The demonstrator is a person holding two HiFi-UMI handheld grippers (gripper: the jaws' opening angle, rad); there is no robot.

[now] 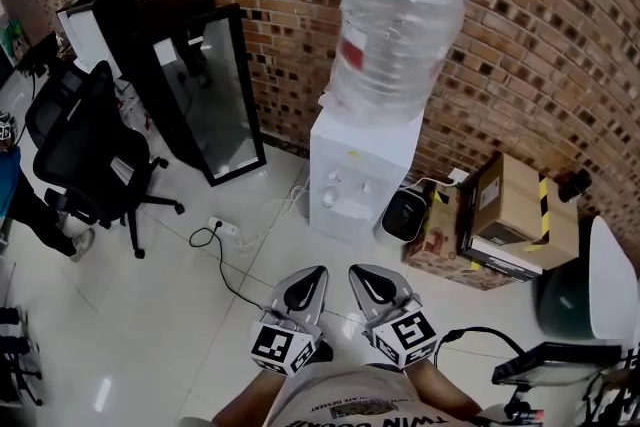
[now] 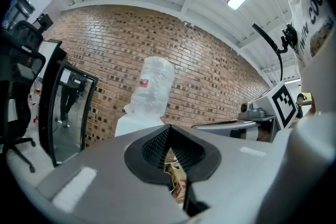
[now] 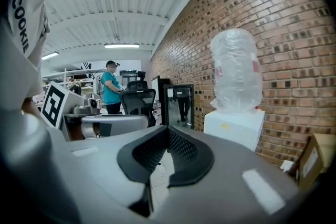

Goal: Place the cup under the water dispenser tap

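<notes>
You are holding the left tongs [image 1: 308, 283] and right tongs [image 1: 372, 283] closed and empty, facing the water dispenser [image 1: 362, 177] at 12 o'clock. No cup is showing in any view. Likely next: finding and gripping it.

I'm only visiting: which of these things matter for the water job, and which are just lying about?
Belongs to the job: water dispenser with its bottle; left gripper and right gripper, jaws shut, holding nothing. No cup shows in any view.

Just lying about: office chair, glass-fronted cabinet, cardboard boxes, power strip.
</notes>
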